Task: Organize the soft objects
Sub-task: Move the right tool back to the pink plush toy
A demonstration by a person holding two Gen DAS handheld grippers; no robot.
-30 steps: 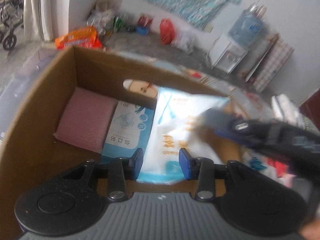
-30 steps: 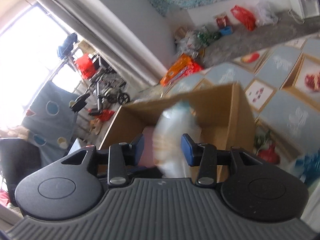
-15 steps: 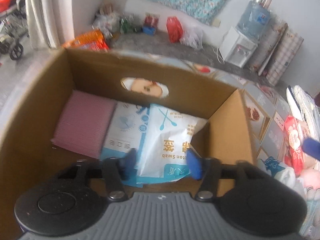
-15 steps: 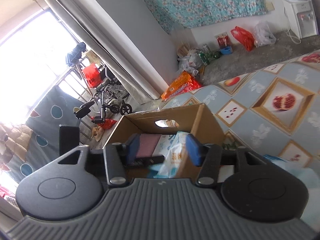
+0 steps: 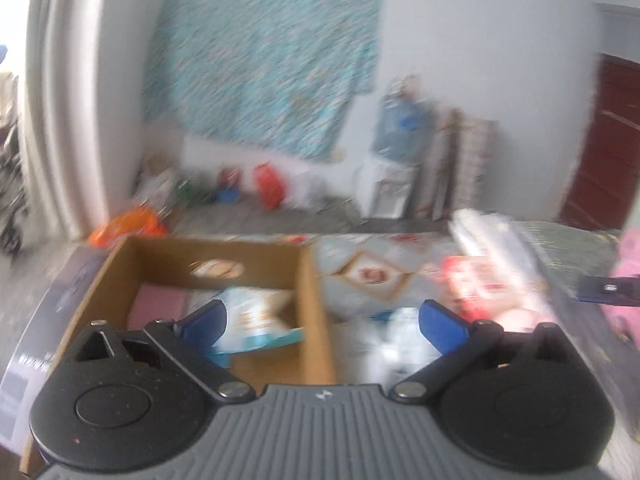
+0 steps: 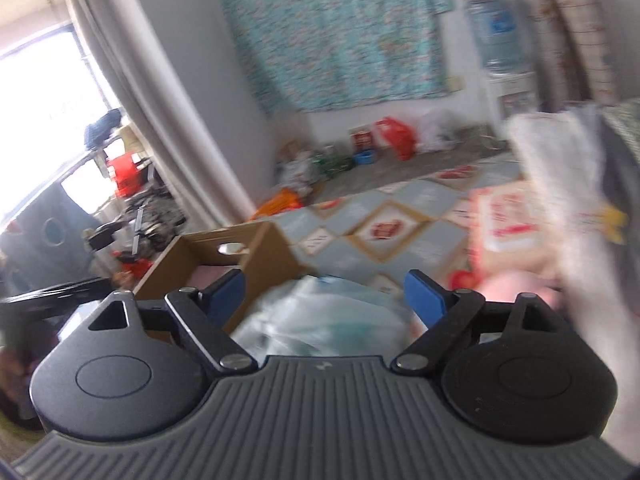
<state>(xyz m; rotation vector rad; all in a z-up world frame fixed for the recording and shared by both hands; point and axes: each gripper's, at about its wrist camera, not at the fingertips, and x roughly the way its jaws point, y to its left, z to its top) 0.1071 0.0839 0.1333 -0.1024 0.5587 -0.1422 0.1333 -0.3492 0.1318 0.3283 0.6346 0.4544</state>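
A brown cardboard box (image 5: 308,288) sits on the patterned mat; it also shows in the right wrist view (image 6: 264,252). Inside it lie a pink pad (image 5: 158,306) and a white-and-blue cotton swab pack (image 5: 256,318). My left gripper (image 5: 320,320) is open and empty above the box's right wall. My right gripper (image 6: 324,294) is open, with a clear plastic bag (image 6: 324,320) lying below between its fingers, blurred. To the right lie a red-and-white pack (image 5: 476,284), a white bag (image 5: 504,248) and something pink (image 5: 628,280).
The tiled mat (image 6: 384,228) spreads right of the box. A water dispenser (image 5: 394,160), red bags (image 5: 270,186) and clutter stand along the far wall. The right gripper's tip (image 5: 608,289) shows at the left view's right edge.
Both grippers have opened wide and pulled back from the box, swinging right toward the pile of packs. The cotton swab pack stays in the box.
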